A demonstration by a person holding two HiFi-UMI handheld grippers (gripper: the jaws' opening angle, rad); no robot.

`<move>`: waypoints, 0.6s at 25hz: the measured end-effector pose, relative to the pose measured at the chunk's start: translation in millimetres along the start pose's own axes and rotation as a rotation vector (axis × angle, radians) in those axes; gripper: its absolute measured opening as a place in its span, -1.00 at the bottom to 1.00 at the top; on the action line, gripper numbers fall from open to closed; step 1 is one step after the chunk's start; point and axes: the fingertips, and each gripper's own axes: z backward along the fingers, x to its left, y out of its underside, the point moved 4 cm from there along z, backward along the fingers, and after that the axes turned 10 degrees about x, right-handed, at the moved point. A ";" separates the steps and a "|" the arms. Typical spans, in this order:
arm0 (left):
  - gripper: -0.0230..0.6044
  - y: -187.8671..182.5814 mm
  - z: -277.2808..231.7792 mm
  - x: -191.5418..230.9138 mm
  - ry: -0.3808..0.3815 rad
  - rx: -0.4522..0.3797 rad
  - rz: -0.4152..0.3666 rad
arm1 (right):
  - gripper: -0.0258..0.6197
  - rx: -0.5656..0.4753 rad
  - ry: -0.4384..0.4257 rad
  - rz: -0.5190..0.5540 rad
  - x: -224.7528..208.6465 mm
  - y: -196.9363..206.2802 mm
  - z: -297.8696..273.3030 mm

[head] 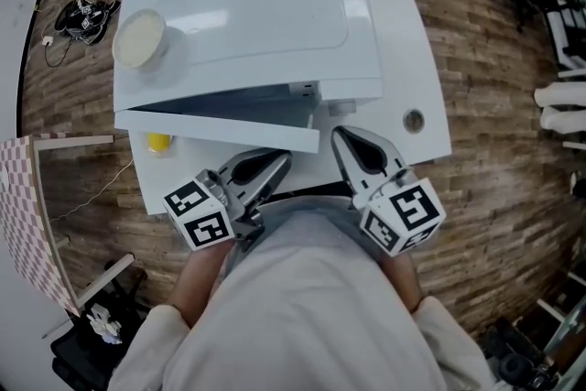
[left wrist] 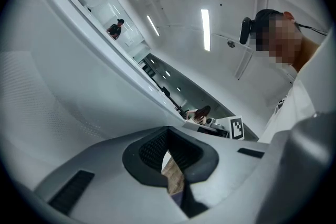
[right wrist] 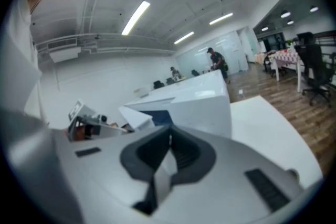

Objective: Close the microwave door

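Observation:
A white microwave [head: 247, 5] stands on a white table [head: 417, 69]. Its door [head: 220, 125] is part open, the free edge swung out toward me. My left gripper [head: 275, 162] is shut and empty, its tip just in front of the door's outer face. In the left gripper view that face [left wrist: 63, 86] fills the left side, close beside the left gripper [left wrist: 170, 152]; contact cannot be told. My right gripper [head: 343, 137] is shut and empty, right of the door's free edge. From the right gripper [right wrist: 169, 152] I see the microwave [right wrist: 194, 102] and its door [right wrist: 136, 115] ahead.
A round cream bowl [head: 139, 38] sits on the microwave's top at the left. Something small and yellow [head: 158, 143] lies on the table under the open door. The table has a cable hole [head: 414, 119] at the right. Wood floor surrounds the table; cables [head: 82, 16] lie at the far left.

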 end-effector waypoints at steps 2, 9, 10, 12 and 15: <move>-0.89 -1.1 -2.1 2.2 -0.006 -0.004 0.003 | -0.85 0.003 -0.007 0.004 -2.4 -0.1 -2.0; -0.88 -6.3 -5.6 3.9 -0.027 -0.026 0.005 | -0.85 0.007 -0.035 0.020 -6.6 -5.4 -4.4; -0.88 -7.2 -5.9 4.3 -0.029 -0.029 0.004 | -0.85 0.008 -0.039 0.020 -7.2 -5.8 -5.1; -0.88 -8.3 -7.1 5.0 -0.033 -0.036 0.002 | -0.85 0.011 -0.045 0.024 -8.4 -5.9 -6.4; -0.88 -9.2 -9.3 5.2 -0.037 -0.043 0.002 | -0.85 0.015 -0.052 0.031 -9.7 -6.7 -7.5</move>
